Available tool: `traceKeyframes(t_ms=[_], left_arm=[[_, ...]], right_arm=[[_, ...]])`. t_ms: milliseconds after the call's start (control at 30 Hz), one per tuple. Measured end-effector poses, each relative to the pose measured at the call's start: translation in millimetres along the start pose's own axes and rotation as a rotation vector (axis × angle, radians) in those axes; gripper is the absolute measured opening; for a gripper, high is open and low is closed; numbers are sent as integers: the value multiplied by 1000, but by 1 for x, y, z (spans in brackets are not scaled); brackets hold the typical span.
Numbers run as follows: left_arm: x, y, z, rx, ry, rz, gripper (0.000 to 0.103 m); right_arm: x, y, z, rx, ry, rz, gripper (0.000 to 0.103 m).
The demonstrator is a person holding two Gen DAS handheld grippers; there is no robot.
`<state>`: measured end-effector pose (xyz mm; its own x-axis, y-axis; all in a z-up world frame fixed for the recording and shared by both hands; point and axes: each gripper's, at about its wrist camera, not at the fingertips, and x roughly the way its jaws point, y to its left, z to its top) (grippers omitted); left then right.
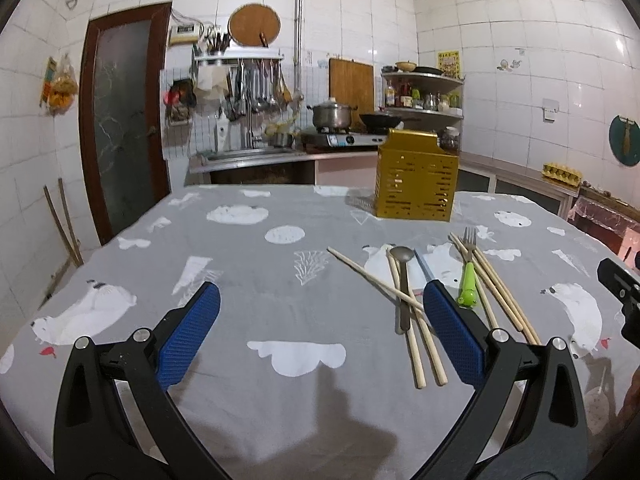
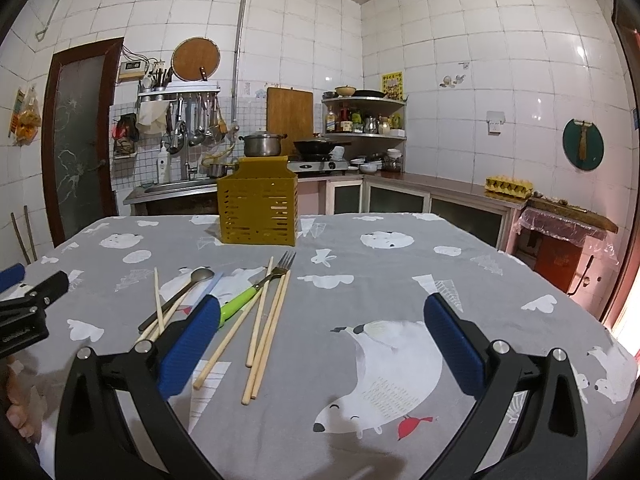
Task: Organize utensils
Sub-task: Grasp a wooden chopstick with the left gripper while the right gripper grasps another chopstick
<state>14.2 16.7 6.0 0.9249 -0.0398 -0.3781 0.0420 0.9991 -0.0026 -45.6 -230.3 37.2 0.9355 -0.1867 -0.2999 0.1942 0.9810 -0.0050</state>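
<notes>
Both grippers — left gripper (image 1: 320, 300), right gripper (image 2: 320, 312) — hold jaws wide, empty; no writing readable on the yellow holder (image 2: 258, 212).

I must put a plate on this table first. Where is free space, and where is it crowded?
Free: the cloth left of the chopsticks and right of the fork, in front of the yellow holder. Crowded: the utensil pile with the spoon.

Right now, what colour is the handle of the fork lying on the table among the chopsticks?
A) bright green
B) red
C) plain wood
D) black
A: the fork has metal tines and a bright green handle, lying on the grey tablecloth among the wooden chopsticks.
</notes>
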Motion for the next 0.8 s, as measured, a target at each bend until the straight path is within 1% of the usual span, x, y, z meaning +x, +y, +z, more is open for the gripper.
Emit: traceKeyframes(t_ms=[200,367,467,500,567,700,800], left_arm=[[9,-1,-2,4,39,-16,98],[13,-2,-2,1,62,19,98],[20,0,0,-10,112,13,98],[25,0,3,-12,146,-2,98],[32,1,9,-9,176,-5,98],[48,0,29,30,176,42,98],[64,-6,43,71,190,59,98]], right_arm=[[6,0,0,5,29,-18,99],[14,2,-1,-7,69,-11,99],[20,3,2,-9,89,3,99],[23,3,5,-10,90,3,99],[32,3,12,-16,92,-11,99],[53,1,28,1,117,-5,99],[77,5,38,-13,153,-2,99]])
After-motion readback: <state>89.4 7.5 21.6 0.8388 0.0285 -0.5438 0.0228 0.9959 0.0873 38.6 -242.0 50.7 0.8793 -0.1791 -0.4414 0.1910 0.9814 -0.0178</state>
